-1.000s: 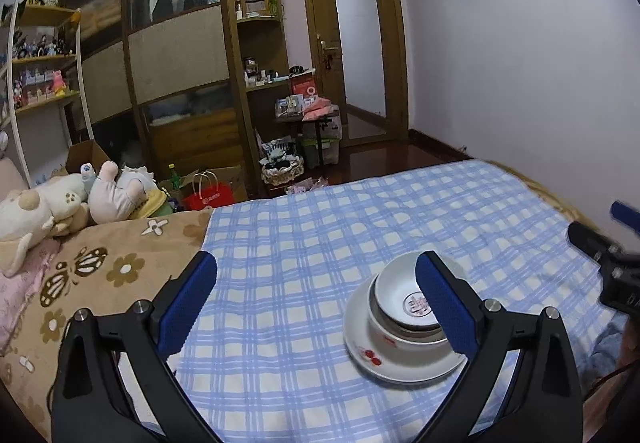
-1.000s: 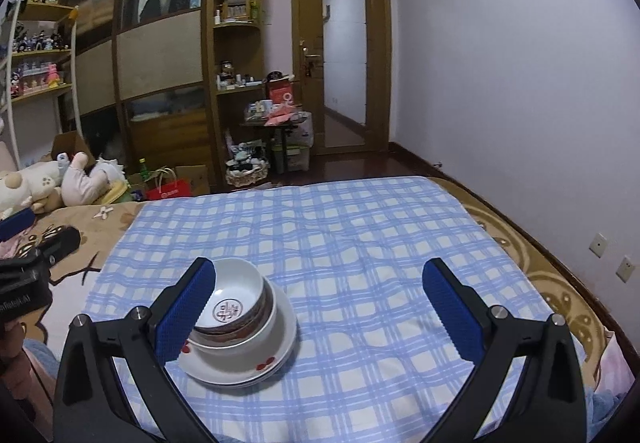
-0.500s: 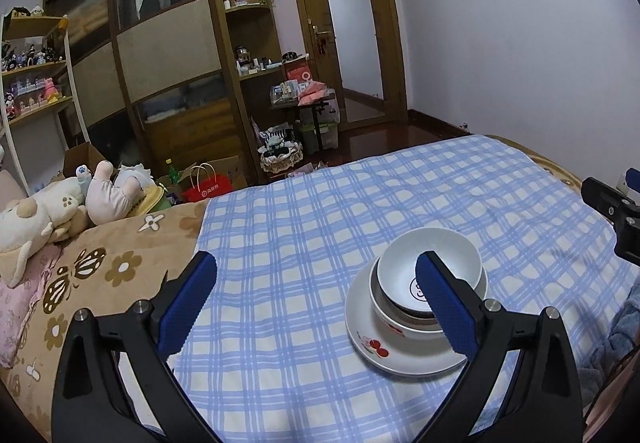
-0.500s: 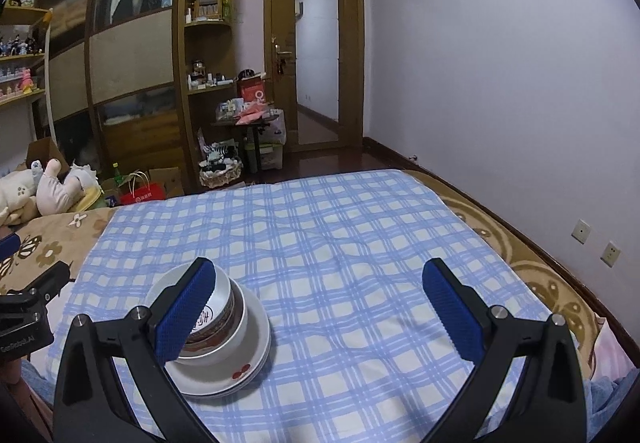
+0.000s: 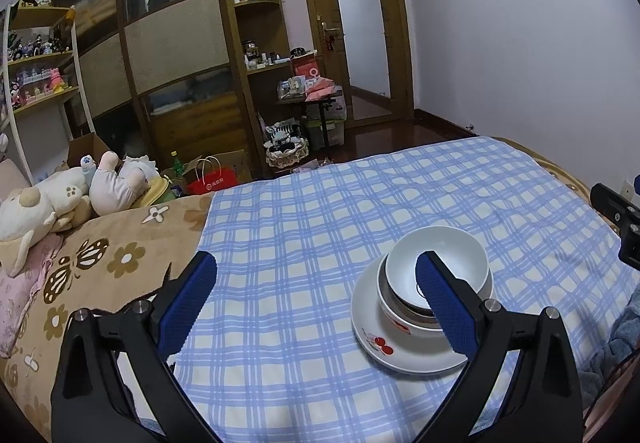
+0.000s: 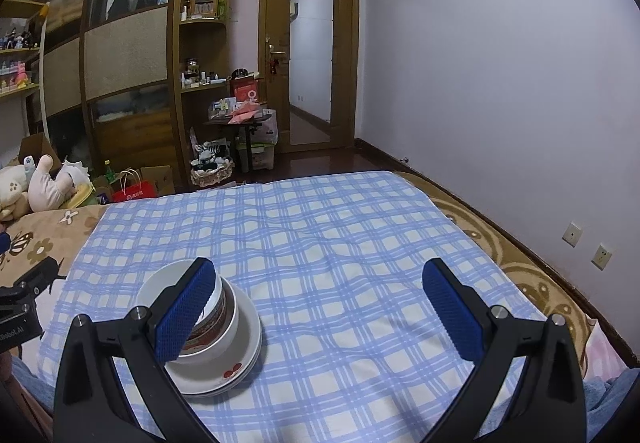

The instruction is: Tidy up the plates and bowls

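Now we hold both tools above the blue checked sheet [image 5: 304, 227] on the bed. Our left gripper [image 5: 316, 293] is spread wide and grips nothing; so is our right gripper [image 6: 318, 297]. Between them sits the stack: a white bowl [image 5: 444, 255] nested in a second bowl [image 5: 394, 317], both on a white plate [image 5: 400, 359] with a red print. Beyond the sheet, plush toys [image 5: 60, 199] lie on a brown flowered blanket [image 5: 100, 263].
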Tool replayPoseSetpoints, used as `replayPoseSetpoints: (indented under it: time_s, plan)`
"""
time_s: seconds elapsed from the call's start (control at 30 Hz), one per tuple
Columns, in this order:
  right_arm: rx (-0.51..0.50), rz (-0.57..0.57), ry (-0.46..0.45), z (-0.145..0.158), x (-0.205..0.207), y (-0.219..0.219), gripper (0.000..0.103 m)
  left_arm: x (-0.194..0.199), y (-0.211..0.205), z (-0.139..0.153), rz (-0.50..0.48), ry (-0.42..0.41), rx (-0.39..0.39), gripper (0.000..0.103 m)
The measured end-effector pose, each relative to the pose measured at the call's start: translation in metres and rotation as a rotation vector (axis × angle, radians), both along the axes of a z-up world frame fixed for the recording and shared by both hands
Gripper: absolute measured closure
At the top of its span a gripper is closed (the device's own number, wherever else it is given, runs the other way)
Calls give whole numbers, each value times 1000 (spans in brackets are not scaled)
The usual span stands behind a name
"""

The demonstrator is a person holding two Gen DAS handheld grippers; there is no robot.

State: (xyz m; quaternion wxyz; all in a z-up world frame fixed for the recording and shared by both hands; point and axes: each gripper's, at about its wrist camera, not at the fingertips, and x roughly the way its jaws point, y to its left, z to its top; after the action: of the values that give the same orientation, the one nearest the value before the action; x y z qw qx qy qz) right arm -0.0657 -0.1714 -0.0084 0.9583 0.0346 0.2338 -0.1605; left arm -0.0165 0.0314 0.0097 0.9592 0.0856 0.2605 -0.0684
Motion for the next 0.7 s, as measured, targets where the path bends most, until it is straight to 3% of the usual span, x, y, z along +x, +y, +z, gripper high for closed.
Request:
replayPoseSetpoints:
  time_s: [0.7]
  plan:
    - [3,-12,15,0,-1,-4,0,-2,-2,1,-11,0,11,5]
